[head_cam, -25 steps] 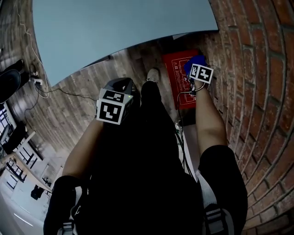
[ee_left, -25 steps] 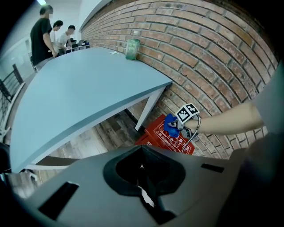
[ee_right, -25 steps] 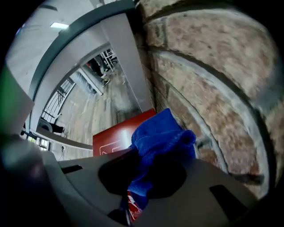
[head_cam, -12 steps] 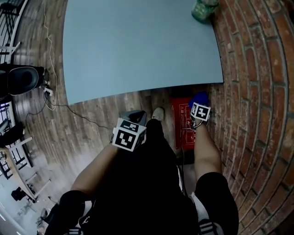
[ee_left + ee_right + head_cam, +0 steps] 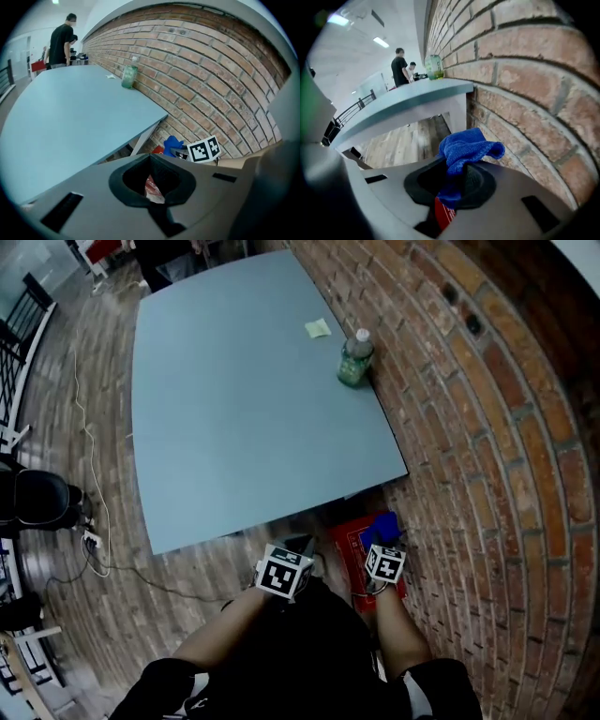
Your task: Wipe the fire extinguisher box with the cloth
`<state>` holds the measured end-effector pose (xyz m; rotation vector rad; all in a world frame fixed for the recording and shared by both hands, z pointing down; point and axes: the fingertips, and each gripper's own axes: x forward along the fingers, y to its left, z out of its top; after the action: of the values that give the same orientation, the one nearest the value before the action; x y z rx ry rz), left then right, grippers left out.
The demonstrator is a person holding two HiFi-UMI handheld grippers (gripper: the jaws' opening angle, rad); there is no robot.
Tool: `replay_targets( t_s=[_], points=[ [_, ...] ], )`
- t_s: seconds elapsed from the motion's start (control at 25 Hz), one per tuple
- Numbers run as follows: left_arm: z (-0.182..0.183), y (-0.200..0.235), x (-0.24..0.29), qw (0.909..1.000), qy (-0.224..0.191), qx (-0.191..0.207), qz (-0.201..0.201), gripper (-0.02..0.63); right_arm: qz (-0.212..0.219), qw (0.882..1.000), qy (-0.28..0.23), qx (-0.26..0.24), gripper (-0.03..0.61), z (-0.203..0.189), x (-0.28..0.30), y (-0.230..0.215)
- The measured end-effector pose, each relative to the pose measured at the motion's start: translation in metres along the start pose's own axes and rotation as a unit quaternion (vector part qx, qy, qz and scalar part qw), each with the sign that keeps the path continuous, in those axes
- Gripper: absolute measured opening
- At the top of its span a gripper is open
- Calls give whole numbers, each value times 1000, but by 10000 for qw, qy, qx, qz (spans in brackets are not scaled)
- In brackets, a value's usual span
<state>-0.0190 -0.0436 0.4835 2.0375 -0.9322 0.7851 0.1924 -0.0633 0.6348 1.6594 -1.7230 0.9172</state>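
Observation:
The red fire extinguisher box (image 5: 353,545) lies on the wood floor against the brick wall, its far end under the table edge. My right gripper (image 5: 382,542) hovers over it, shut on a bunched blue cloth (image 5: 382,525). In the right gripper view the blue cloth (image 5: 468,147) sticks up out of the right gripper (image 5: 457,168), with a sliver of the red box (image 5: 443,213) below. My left gripper (image 5: 298,549) is to the left of the box, above the floor. In the left gripper view the left gripper (image 5: 150,157) is shut and holds nothing.
A large grey-blue table (image 5: 234,399) spans the room ahead, with a green bottle (image 5: 354,358) and a yellow note (image 5: 318,328) near the brick wall (image 5: 487,446). A black chair (image 5: 37,498) and a cable (image 5: 98,549) are at the left. People (image 5: 62,40) stand at the table's far end.
The head view has lifted, so the whole table now shows and both grippers look smaller and lower. The right gripper still holds the cloth over the red box.

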Motion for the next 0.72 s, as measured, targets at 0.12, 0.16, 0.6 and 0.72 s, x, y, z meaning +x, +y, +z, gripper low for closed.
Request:
replay_targets(
  t_s=[0.12, 0.16, 0.6, 0.72],
  points=[
    [21, -8, -12, 9986, -116, 485, -192, 5, -160, 9985, -458, 247, 52, 14, -51, 14],
    [29, -10, -15, 9976, -181, 626, -228, 5, -216, 9972, -645, 307, 52, 22, -68, 19],
    [86, -54, -60, 9816, -918, 1516, -710, 5, -791, 9726, -2093, 622, 52, 96, -203, 63],
    [95, -73, -74, 9763, -1097, 1680, -817, 5, -820, 9632, -2495, 566, 52, 126, -240, 73]
  ],
)
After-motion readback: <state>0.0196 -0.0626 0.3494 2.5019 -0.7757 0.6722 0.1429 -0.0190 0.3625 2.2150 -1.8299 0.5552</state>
